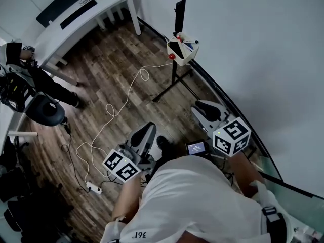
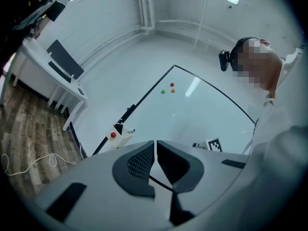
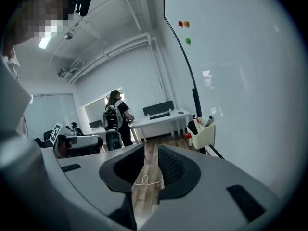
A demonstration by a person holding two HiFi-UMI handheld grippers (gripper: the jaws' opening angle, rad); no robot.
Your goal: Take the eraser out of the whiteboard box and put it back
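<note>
The cream whiteboard box hangs at the lower edge of the whiteboard, well ahead of both grippers. A black eraser stands in it beside markers, with a red magnet on its front. My left gripper is held low over the floor, its jaws together with nothing between them; the box shows far off to its left. My right gripper is nearer the board, open and empty. The box shows ahead and to its right.
The black stand leg of the whiteboard crosses the wood floor under the box. A white cable runs to a power strip. A white desk, an office chair and a person with a backpack are on the far side.
</note>
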